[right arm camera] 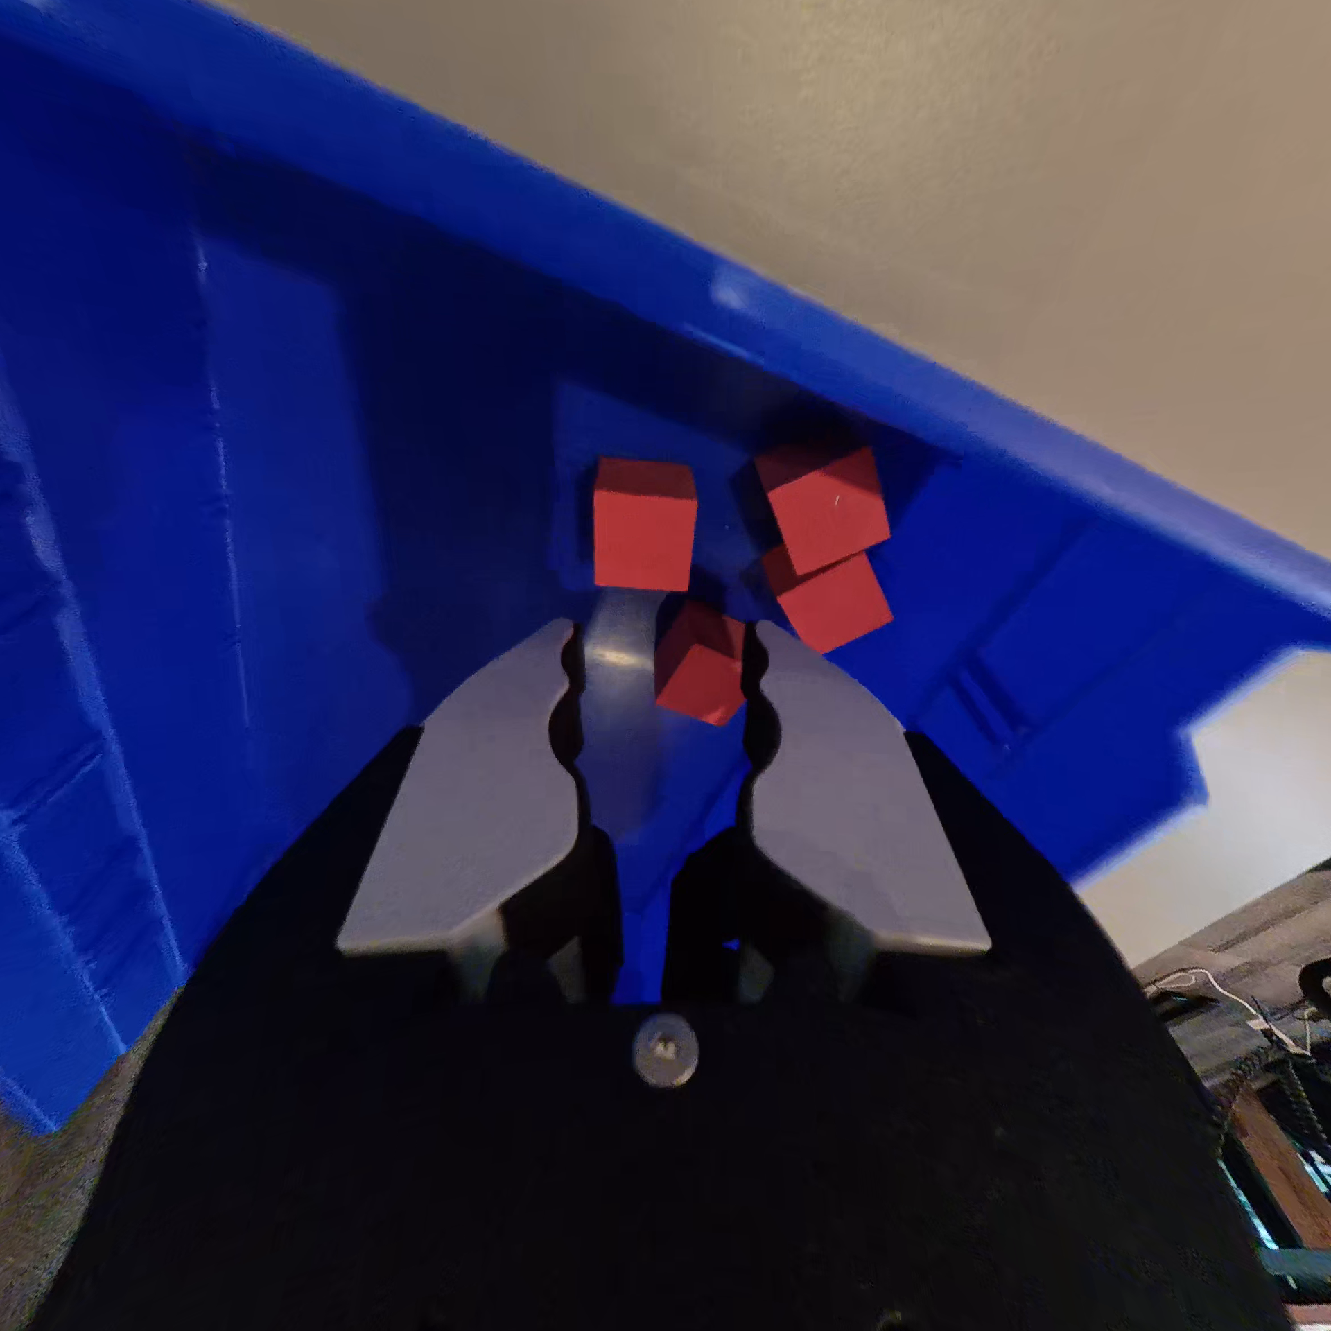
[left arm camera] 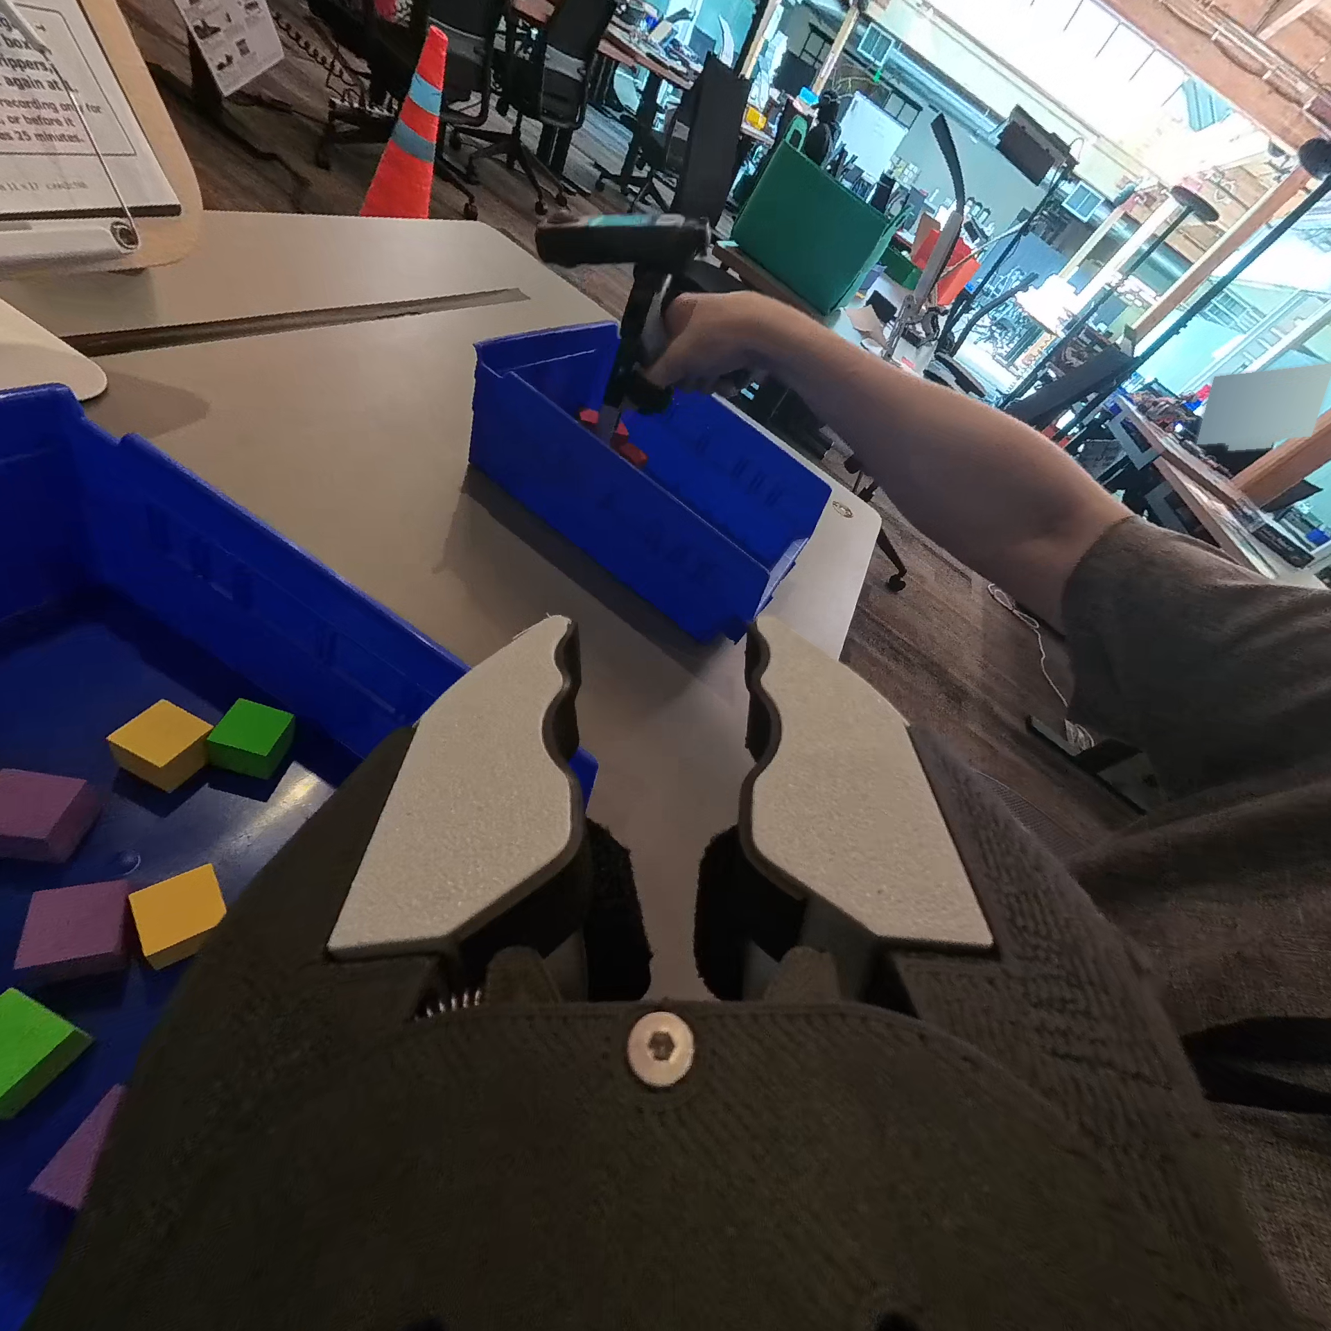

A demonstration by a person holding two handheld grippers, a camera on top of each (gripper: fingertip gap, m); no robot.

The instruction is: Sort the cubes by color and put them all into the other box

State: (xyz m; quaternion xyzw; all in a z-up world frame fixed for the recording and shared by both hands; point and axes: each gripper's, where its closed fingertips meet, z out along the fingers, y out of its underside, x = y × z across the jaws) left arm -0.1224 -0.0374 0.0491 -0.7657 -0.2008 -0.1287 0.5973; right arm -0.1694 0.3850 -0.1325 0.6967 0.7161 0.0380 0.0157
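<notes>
Inside the smooth blue plastic bin [right arm camera: 360,432], the right gripper [right arm camera: 661,634] hangs with jaws apart, empty, over four matte red cubes [right arm camera: 643,526]; the nearest cube [right arm camera: 698,666] lies just beside one grey textured finger [right arm camera: 828,778]. Left of that bin, the left gripper [left arm camera: 661,634] gapes empty above the grey table [left arm camera: 324,432], beside a larger bin [left arm camera: 216,518] of yellow, green and purple blocks [left arm camera: 162,742].

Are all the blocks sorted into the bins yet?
Not all. Looks done: four red cubes lie in the small blue bin. In hand: nothing is gripped; the right gripper is open inside that bin, one red cube at its fingertips, and the left gripper is open and empty. Left: yellow, green and purple blocks in the big blue bin.
</notes>
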